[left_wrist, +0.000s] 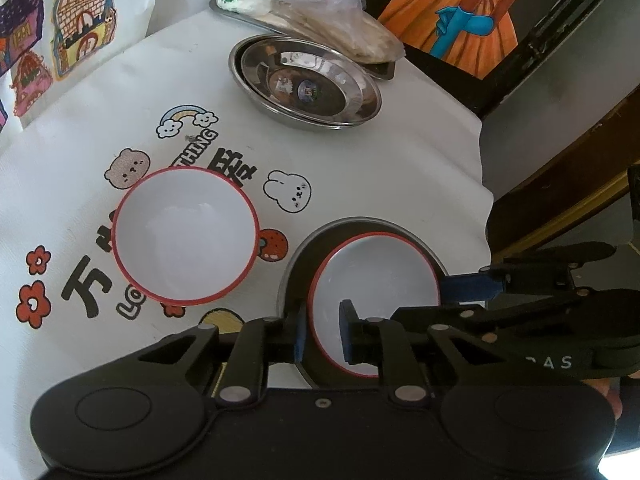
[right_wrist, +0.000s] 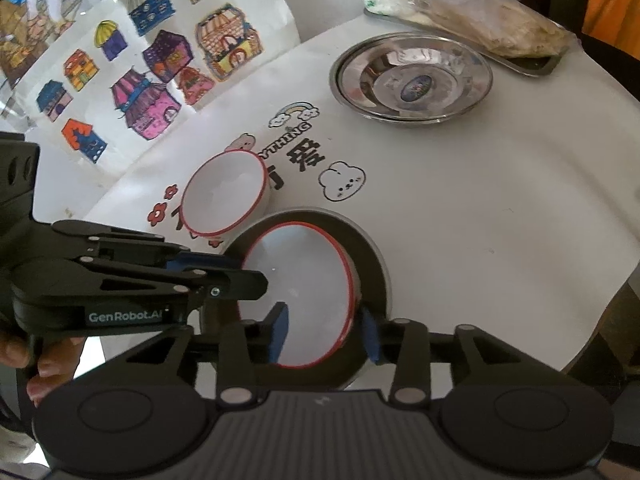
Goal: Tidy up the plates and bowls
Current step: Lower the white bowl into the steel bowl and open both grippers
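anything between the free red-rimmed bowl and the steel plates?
Nothing stands there. Between the bowl and the steel plates is only tablecloth with printed rainbow and lettering. Both wrist views show it.

A home dining corner.
A worktop (left_wrist: 400, 168) under a cartoon-printed cloth carries steel dishes (left_wrist: 306, 84) and bagged food (left_wrist: 320, 20) at the far edge; childlike house drawings (right_wrist: 160, 68) hang far left.
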Demonstrator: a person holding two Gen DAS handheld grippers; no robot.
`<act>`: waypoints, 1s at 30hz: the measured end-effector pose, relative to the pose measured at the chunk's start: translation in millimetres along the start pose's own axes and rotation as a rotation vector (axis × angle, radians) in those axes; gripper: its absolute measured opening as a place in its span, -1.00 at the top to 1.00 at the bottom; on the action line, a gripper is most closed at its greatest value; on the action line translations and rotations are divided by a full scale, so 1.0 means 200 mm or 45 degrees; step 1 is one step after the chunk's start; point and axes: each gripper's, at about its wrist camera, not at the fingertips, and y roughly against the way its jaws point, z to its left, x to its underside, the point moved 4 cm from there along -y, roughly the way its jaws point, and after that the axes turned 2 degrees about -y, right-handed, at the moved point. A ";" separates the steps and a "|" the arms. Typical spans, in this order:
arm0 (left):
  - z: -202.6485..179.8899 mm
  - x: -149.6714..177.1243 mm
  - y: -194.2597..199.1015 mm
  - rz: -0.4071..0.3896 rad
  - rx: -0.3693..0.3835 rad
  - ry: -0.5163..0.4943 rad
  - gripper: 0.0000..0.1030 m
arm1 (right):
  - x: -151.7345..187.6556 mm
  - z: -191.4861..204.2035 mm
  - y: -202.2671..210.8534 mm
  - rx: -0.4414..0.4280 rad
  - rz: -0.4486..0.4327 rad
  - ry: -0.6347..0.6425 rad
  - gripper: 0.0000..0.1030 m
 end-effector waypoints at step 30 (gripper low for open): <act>0.22 0.02 0.42 -0.392 -0.156 0.026 -0.61 | -0.08 0.06 0.20 0.012 -0.306 0.139 -1.00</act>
